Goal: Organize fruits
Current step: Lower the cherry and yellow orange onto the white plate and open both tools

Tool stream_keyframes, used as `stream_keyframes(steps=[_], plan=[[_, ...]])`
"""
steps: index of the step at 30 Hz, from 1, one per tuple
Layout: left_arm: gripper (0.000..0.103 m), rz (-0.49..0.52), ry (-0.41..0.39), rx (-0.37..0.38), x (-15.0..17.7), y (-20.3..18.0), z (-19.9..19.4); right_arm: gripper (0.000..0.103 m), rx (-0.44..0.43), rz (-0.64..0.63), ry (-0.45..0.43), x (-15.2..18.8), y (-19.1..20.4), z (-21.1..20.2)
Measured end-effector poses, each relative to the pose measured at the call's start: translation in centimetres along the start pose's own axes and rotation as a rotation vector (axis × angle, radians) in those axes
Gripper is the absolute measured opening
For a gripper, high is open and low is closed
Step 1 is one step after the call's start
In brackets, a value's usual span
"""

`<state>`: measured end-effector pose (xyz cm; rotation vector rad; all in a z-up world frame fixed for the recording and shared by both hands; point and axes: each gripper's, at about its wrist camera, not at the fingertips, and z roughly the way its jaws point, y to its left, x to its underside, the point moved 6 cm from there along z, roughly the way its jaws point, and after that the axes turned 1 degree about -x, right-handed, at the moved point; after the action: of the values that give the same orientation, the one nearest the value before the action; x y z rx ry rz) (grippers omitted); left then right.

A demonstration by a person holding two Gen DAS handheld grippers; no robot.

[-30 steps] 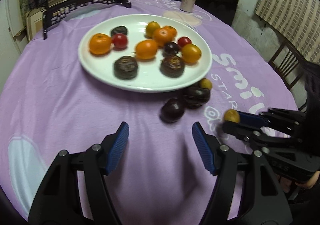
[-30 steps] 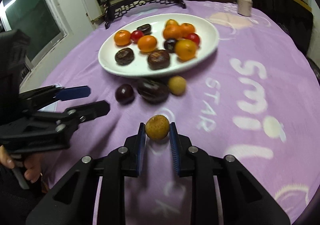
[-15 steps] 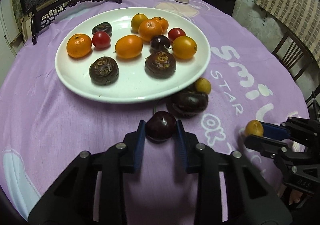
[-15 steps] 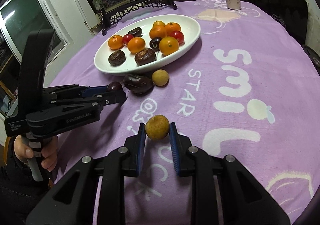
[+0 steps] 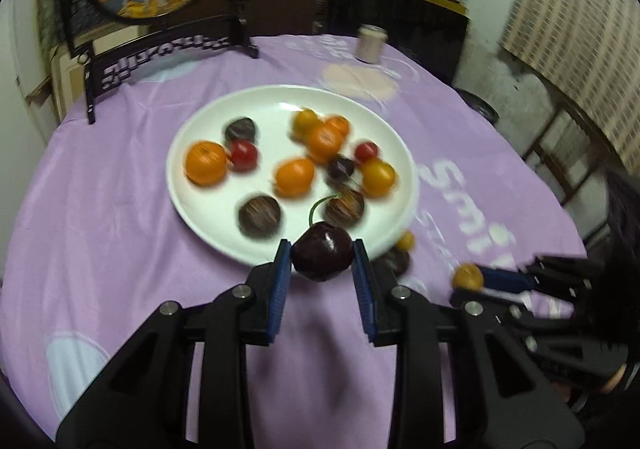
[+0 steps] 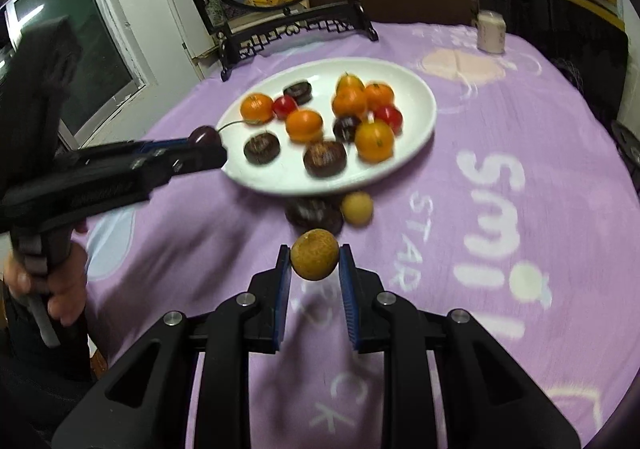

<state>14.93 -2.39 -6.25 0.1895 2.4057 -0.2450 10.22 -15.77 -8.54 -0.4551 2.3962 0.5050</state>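
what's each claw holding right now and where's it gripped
Left claw: a dark cherry, pinched across its round sides, stem free on top. Right claw: a small tan fruit, pinched across its middle.

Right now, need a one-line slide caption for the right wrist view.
Right gripper holds a tan fruit above the purple tablecloth, fruit plate ahead.

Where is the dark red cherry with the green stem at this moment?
The dark red cherry is clamped between the blue pads of the left tongs, lifted in front of the near rim of the white plate.
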Motion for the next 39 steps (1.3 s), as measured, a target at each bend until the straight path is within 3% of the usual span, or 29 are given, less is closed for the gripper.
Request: stream_keyframes(steps=[4, 8, 12, 15, 23, 25, 26, 27, 28, 29, 33, 39], plan=[[0.031, -0.059, -0.004, -0.031, -3.6, 2.3, 1.5, 0.024, 0.013, -0.013, -0.013, -3.4, -0.3, 1.3], [0.031, -0.082, -0.01, -0.066, -7.6, 3.1, 3.8, 0.024, 0.023, -0.038, -0.005, -8.9, -0.4, 4.3], [0.031, -0.117, -0.001, -0.072, -7.8, 4.1, 5.9, 0.024, 0.102, -0.088, -0.027, -11.5, -0.5, 7.0], [0.031, -0.127, 0.019, -0.061, -7.0, 5.0, 6.8, 0.024, 0.047, -0.047, -0.007, -11.0, -1.1, 8.5], [0.031, -0.113, 0.016, -0.047, -6.6, 4.8, 6.8, 0.025, 0.041, -0.039, -0.018, -11.2, -1.6, 8.9], [0.031, -0.117, 0.013, -0.05, -6.6, 4.9, 6.7, 0.033, 0.046, -0.045, -0.026, -11.3, -1.5, 9.0], [0.034, -0.119, 0.01, -0.053, -6.6, 4.9, 6.7, 0.037, 0.049, -0.049, -0.032, -11.3, -1.5, 9.1], [0.041, -0.122, 0.004, -0.059, -6.6, 5.0, 6.6, 0.05, 0.06, -0.049, -0.045, -11.3, -1.6, 9.0], [0.061, -0.126, -0.006, -0.068, -6.6, 5.1, 6.4, 0.056, 0.073, -0.049, -0.057, -11.3, -1.7, 8.9], [0.071, -0.13, -0.017, -0.077, -6.6, 5.2, 6.2, 0.056, 0.096, -0.054, -0.076, -11.3, -1.8, 8.6], [0.071, -0.107, -0.05, -0.118, -6.6, 5.1, 5.3, 0.056, 0.101, -0.022, -0.101, -10.9, -2.4, 7.2], [0.071, -0.105, -0.045, -0.097, -6.2, 5.1, 5.0, 0.056, 0.106, 0.047, -0.099, -8.6, -2.7, 4.6]])
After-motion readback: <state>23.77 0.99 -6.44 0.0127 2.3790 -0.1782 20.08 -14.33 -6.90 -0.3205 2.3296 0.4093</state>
